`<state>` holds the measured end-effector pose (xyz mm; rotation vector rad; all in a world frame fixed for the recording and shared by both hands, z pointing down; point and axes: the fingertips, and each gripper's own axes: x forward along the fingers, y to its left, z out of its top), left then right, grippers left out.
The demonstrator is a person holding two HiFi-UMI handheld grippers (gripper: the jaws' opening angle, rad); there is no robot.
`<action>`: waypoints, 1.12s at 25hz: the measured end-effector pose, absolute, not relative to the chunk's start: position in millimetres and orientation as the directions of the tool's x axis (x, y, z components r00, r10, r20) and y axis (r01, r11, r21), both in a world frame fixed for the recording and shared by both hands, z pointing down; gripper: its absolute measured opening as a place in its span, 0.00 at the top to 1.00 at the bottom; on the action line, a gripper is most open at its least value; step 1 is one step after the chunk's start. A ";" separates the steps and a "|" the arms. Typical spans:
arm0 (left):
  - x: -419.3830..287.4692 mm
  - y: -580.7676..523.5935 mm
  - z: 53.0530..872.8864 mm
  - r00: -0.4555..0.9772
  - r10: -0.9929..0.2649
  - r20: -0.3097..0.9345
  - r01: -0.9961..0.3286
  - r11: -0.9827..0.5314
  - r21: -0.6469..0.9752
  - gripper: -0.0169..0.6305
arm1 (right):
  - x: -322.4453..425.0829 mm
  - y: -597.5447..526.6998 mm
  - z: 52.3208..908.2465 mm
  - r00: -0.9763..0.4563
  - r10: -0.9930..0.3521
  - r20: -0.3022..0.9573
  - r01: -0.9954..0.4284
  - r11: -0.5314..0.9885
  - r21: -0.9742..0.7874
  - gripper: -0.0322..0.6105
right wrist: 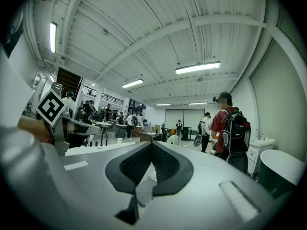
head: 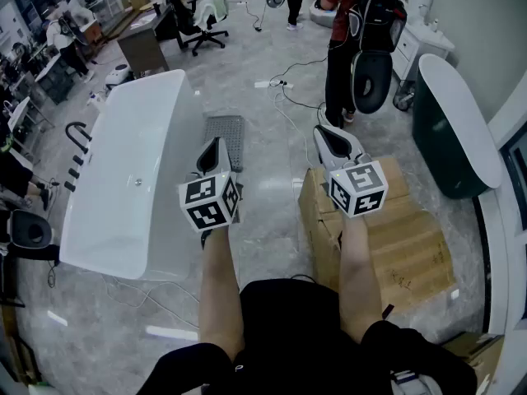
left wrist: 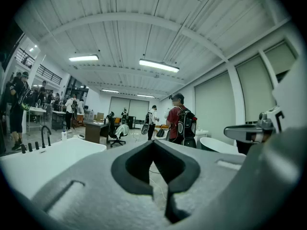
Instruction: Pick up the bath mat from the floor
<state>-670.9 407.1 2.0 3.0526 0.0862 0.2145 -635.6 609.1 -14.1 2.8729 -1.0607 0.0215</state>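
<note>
The bath mat is a small grey textured rectangle lying flat on the floor beside the white bathtub. My left gripper is held up in the air over the mat's near edge, jaws shut with nothing between them. My right gripper hovers further right above a cardboard box, also shut and empty. In the left gripper view the left gripper points level across the room. In the right gripper view, a grey textured patch, likely the mat, shows through the gap under the right gripper.
A person with a backpack stands on the floor ahead. Cables trail across the floor beyond the mat. A dark tub stands at the right. An office chair and desks are at the back.
</note>
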 end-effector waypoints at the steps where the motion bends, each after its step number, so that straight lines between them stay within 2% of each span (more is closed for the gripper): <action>1: -664.8 406.7 2.4 0.989 0.056 0.140 0.045 -0.996 0.076 0.97 | -628.9 609.6 -13.4 0.762 -0.646 0.049 -0.648 -0.757 0.089 0.94; 5: -657.2 398.3 3.3 0.988 0.028 0.149 0.016 -0.997 0.079 0.97 | -615.7 613.6 -12.5 0.774 -0.629 0.071 -0.632 -0.762 0.141 0.94; 19: -641.6 363.0 -5.3 0.992 -0.034 0.122 -0.048 -0.992 0.118 0.97 | -582.3 606.6 -4.7 0.755 -0.650 0.089 -0.655 -0.744 0.132 0.94; 28: -534.4 331.6 -22.3 0.997 -0.018 0.074 -0.028 -0.989 0.142 0.97 | -489.9 591.8 4.3 0.779 -0.611 0.144 -0.627 -0.750 0.210 0.94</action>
